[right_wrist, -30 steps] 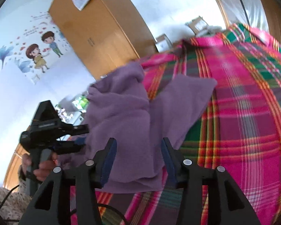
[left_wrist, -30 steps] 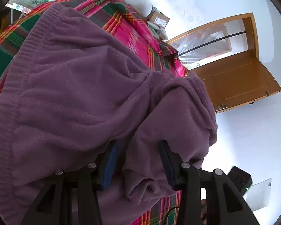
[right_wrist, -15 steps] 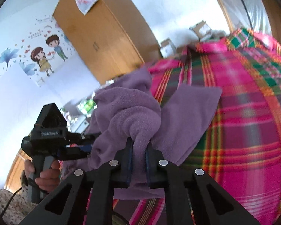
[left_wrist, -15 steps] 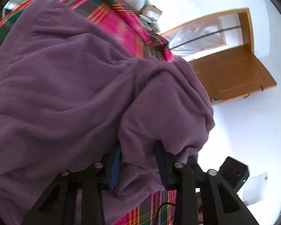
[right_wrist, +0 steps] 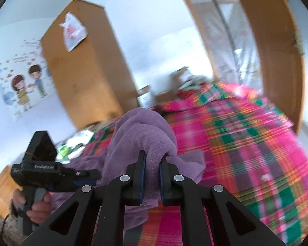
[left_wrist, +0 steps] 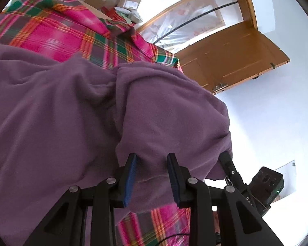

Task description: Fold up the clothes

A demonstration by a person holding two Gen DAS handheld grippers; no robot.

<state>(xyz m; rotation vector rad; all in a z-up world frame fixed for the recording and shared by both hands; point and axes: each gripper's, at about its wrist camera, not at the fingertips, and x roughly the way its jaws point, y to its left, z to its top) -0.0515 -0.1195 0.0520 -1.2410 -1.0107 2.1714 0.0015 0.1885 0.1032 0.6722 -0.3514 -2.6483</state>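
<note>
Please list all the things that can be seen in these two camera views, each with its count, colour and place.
Garment: one, purple fleece, lying bunched on the bed, a fold lifted.
Bedcover: one, pink, green and orange plaid, under the garment.
Wardrobe: one, brown wood, behind the bed.
Plastic bag: one, white and red, on the wardrobe.
Door: one, brown wood, open.
Cardboard boxes: several, brown and white, beyond the bed.
Wall sticker: cartoon children, on the white wall.
Left hand-held gripper: black, blue pads, around a fold.
Right hand-held gripper: black, pinching fabric.
Hand: one, holding the left handle.
</note>
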